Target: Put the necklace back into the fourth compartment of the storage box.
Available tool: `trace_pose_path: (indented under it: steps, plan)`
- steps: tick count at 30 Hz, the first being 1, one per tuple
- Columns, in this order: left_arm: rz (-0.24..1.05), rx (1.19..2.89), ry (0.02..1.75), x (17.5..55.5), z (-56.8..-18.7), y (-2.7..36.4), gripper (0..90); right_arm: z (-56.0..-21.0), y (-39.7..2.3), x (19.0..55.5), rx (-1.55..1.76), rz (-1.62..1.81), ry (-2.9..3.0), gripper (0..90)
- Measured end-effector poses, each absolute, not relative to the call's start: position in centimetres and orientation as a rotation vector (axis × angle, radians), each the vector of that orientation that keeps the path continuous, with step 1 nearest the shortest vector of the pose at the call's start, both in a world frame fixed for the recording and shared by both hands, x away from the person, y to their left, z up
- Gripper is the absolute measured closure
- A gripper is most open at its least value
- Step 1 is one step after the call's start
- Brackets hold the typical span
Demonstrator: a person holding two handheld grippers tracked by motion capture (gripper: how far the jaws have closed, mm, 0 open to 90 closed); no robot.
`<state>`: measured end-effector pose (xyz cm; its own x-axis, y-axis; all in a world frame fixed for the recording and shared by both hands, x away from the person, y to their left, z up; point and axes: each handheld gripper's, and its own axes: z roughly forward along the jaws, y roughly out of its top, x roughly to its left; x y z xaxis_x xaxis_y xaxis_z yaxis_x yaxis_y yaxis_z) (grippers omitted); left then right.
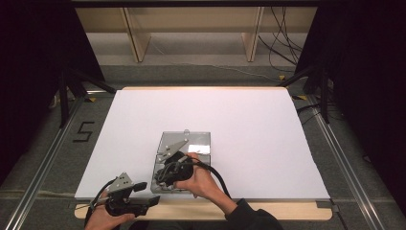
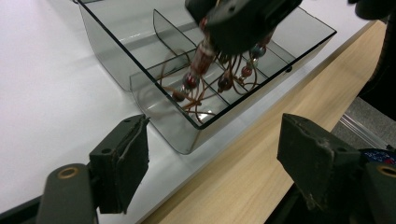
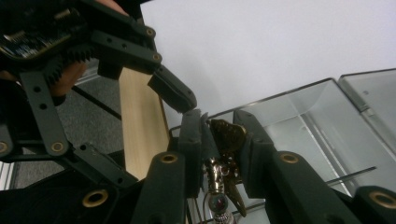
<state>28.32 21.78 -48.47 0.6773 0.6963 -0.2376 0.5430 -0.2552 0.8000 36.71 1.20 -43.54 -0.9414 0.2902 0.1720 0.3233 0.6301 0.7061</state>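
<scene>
A clear grey compartment box (image 2: pixel 177 130) stands near the table's front edge, its lid (image 1: pixel 198 140) folded open behind it. My right gripper (image 1: pixel 163 178) hangs over the box's near compartments, shut on a beaded necklace. Its pads pinch a bronze ornament (image 3: pixel 227 135). Red and dark beads (image 2: pixel 191 80) on brown cord dangle from the right gripper (image 2: pixel 236 32) into a front compartment. My left gripper (image 1: pixel 148 194) waits at the front edge left of the box, open, nothing between its fingers (image 2: pixel 122 168).
White sheet (image 1: pixel 249 124) covers most of the table, with a bare wooden strip (image 2: pixel 261 158) along the front edge. A cable (image 1: pixel 218 175) trails from the right gripper over the person's wrist. Shelving legs and loose cables lie on the floor beyond the table.
</scene>
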Motion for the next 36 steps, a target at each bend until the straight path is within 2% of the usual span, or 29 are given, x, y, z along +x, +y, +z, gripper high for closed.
trace_pose_path:
  steps: [17,20,26,36]
  plan:
    - [0.196,1.947,0.964,28.3,-48.5,21.8,24.0,-45.9,2.0,36.9,-0.559,-1.124,-2.763,73.4]
    - [0.194,1.946,0.972,28.3,-48.5,21.7,24.0,-45.7,1.9,37.0,-0.570,-1.137,-2.753,67.3]
    - [0.193,1.935,0.972,28.3,-48.5,21.7,24.1,-45.0,1.4,37.3,-0.509,-1.215,-2.760,65.5]
    - [0.203,1.947,0.967,28.3,-48.3,21.8,24.1,-43.5,-1.3,37.7,-0.610,-1.314,-2.733,63.6]
